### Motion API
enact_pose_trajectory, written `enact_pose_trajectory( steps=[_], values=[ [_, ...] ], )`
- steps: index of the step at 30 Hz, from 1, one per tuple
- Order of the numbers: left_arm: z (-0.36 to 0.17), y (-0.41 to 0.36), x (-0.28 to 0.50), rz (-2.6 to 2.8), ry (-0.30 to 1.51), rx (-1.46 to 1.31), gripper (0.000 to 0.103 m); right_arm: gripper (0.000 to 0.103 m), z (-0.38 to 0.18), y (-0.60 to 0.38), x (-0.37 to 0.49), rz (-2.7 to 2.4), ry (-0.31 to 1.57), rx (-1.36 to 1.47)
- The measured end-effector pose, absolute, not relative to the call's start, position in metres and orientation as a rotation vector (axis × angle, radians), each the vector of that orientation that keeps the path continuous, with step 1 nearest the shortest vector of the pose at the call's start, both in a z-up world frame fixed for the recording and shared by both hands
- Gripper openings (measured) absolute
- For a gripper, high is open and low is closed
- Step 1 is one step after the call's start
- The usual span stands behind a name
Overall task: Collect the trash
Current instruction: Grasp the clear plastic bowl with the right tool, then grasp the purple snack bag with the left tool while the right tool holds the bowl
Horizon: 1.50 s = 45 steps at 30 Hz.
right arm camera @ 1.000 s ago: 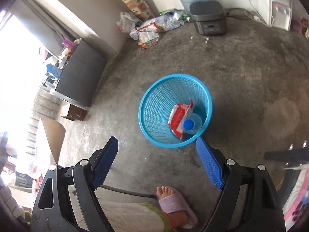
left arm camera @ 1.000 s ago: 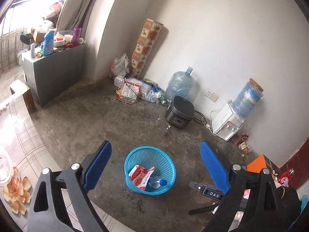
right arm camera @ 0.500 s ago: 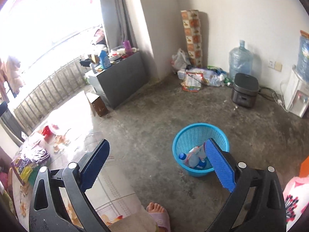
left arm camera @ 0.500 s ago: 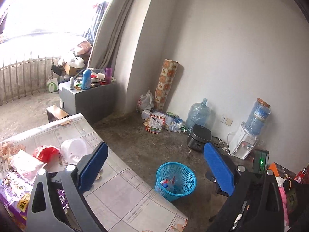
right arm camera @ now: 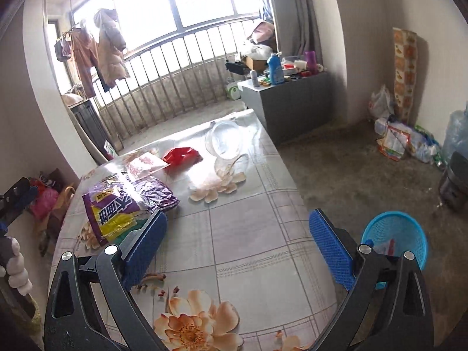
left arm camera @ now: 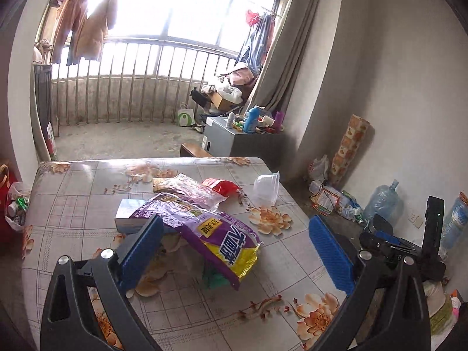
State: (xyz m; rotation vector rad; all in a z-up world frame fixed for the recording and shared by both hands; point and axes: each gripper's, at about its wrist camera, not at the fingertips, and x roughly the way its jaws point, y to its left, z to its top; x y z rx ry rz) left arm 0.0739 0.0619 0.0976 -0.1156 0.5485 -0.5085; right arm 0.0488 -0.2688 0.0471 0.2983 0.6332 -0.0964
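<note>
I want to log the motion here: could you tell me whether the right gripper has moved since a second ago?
Yes. The right gripper has swung up and away from the blue basket, which was centred below it and now sits at lower right, toward the table.

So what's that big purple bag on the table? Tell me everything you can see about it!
The purple bag is a large, shiny, crinkled plastic package, purple with a yellow end and bold white printed characters. It looks loose and rumpled rather than full. It lies across the flowered table, partly propped on a white box, with its yellow end drooping over something green. A smaller purple-printed clear wrapper sits right behind it. Neither hand-held gripper touches it.
</note>
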Motion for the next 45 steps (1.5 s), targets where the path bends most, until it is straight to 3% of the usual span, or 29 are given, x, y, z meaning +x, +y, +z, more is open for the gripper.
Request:
enact_pose_trajectory(
  steps=[4, 11, 17, 29, 32, 37, 45],
  values=[
    [0.087, 0.073, 0.087, -0.507, 0.578, -0.165, 0.097, 0.085, 0.050, -0.250, 0.063, -0.025, 0.644, 0.317],
    [0.063, 0.065, 0.115, -0.551, 0.668, -0.202, 0.077, 0.072, 0.044, -0.241, 0.090, 0.008, 0.697, 0.364],
    [0.038, 0.066, 0.140, -0.573, 0.756, -0.289, 0.061, 0.068, 0.045, -0.249, 0.117, -0.006, 0.711, 0.379],
    [0.022, 0.074, 0.160, -0.600, 0.830, -0.324, 0.049, 0.061, 0.024, -0.260, 0.226, 0.040, 0.705, 0.325],
    [0.018, 0.074, 0.162, -0.615, 0.845, -0.339, 0.047, 0.051, 0.008, -0.260, 0.251, 0.066, 0.742, 0.327],
    [0.015, 0.075, 0.161, -0.626, 0.855, -0.336, 0.047, 0.007, -0.008, -0.255, 0.262, 0.148, 0.792, 0.370],
    [0.012, 0.077, 0.159, -0.644, 0.867, -0.344, 0.046, 0.004, 0.013, -0.247, 0.214, 0.155, 0.806, 0.362]
  ],
)
